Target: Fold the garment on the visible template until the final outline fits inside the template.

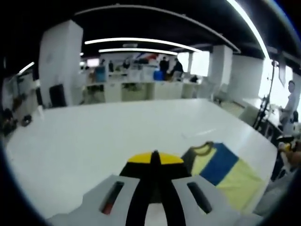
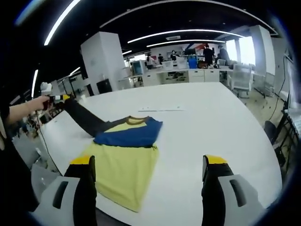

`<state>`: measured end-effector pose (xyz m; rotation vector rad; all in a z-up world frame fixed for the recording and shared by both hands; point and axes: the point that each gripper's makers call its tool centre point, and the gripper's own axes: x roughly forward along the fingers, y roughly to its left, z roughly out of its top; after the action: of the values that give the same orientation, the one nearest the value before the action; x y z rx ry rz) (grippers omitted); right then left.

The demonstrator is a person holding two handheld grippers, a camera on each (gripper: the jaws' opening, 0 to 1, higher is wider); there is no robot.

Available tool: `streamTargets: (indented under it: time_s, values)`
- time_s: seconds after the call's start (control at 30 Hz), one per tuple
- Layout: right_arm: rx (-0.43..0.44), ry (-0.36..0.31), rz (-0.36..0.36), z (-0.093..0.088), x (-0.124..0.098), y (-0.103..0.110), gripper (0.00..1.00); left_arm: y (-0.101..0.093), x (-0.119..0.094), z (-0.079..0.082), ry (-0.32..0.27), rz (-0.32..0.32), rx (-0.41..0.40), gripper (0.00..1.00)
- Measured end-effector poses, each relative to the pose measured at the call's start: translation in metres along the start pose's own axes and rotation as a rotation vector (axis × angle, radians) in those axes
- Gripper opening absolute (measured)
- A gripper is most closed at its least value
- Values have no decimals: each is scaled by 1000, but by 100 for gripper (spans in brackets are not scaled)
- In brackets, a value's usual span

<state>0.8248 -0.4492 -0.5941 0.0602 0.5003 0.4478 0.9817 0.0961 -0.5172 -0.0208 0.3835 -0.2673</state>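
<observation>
Two hand-held grippers here, and they're in opposite states. The right hand-held gripper (image 2: 149, 176) has its jaws spread wide with nothing between them, hanging over the near edge of the white table (image 2: 211, 122). The shirt (image 2: 124, 160) lies flat just ahead and to the left of it: yellow body nearest, blue band across the chest, one dark sleeve stretched away to the far left. That sleeve runs out to the left hand-held gripper (image 2: 47, 101), held up at the table's left edge, though I can't tell whether it's actually pinching the cuff. In the left gripper view, the left hand-held gripper (image 1: 155, 157) has its jaws pressed together, with the shirt (image 1: 225, 169) off to its right. Plenty of bare table ahead and right of the right one.
</observation>
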Motion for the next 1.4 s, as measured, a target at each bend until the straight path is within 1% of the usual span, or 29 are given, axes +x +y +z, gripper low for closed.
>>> streamTargets:
  time_s: [0.17,0.23,0.3,0.37,0.47,0.57,0.63,0.8,0.97,1.07,1.2,1.4]
  values:
    - [9,-12,-7,-2,-8,0,93,-25,-3,14,-27,-48,-25,0]
    - [9,-12,-9,-2,-10,0,93,-35,-3,19,-31,-60,-20,0]
    - [7,-18,-13,-1,-14,0,93,-47,0,24,-38,-88,-29,0]
    - [5,-25,-16,0,-17,0,93,-62,3,30,-51,-114,-34,0]
    - [5,-29,-22,0,-22,-1,93,-85,8,38,-60,-149,15,0]
    - [4,-29,-29,-2,-28,-2,93,-114,14,46,-74,-208,10,0]
    - [8,-31,-32,-3,-31,-2,93,-130,17,49,-74,-237,17,0]
    - [13,-29,-44,-9,-39,-2,93,-163,21,49,-69,-304,11,0]
    - [19,-30,-58,-13,-48,-3,93,-186,24,46,-58,-346,15,0]
    - [19,-31,-66,-15,-53,-3,93,-195,28,45,-51,-371,14,0]
    - [25,-34,-83,-17,-63,-6,93,-215,34,44,-43,-408,17,0]
    - [28,-35,-103,-20,-73,-10,93,-243,45,35,-12,-450,19,0]
